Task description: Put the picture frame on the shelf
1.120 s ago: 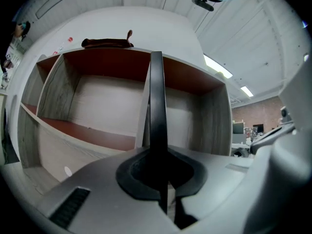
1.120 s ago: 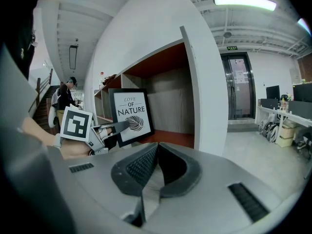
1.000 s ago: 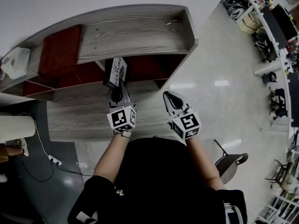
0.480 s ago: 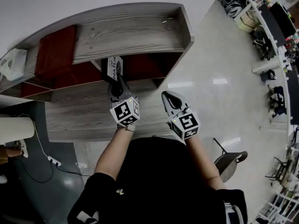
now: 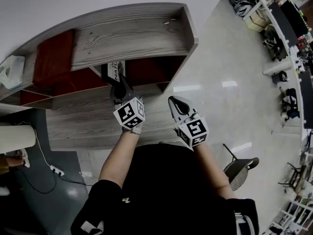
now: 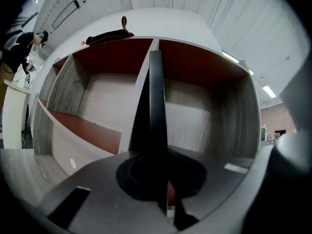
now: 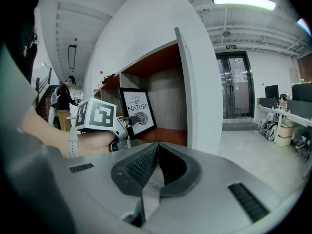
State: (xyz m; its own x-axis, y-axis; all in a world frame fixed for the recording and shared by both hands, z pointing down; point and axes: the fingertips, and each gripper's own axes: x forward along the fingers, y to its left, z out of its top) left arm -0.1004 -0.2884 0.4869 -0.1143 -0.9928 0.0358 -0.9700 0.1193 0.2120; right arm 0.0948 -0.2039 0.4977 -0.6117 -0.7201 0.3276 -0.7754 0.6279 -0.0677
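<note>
We grip picture frame (image 5: 115, 70) w/ left gripper (image 5: 119, 82), right gripper (image 5: 174, 102) closed, empty; tilted frame could clip shelf (image 5: 127, 35), top centre, & slip

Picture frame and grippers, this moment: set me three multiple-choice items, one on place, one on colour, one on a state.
1. Where is the picture frame?
A) on the floor
B) at the mouth of a shelf compartment
C) on the shelf's top

2. What colour is its border?
A) white
B) red
C) black

3. How is the right gripper?
A) shut, empty
B) shut on the frame
C) wide open

Answers:
1. B, the left gripper holds it at the opening.
2. C, its rim shows black in the right gripper view.
3. A, its jaws meet with nothing between them.
</note>
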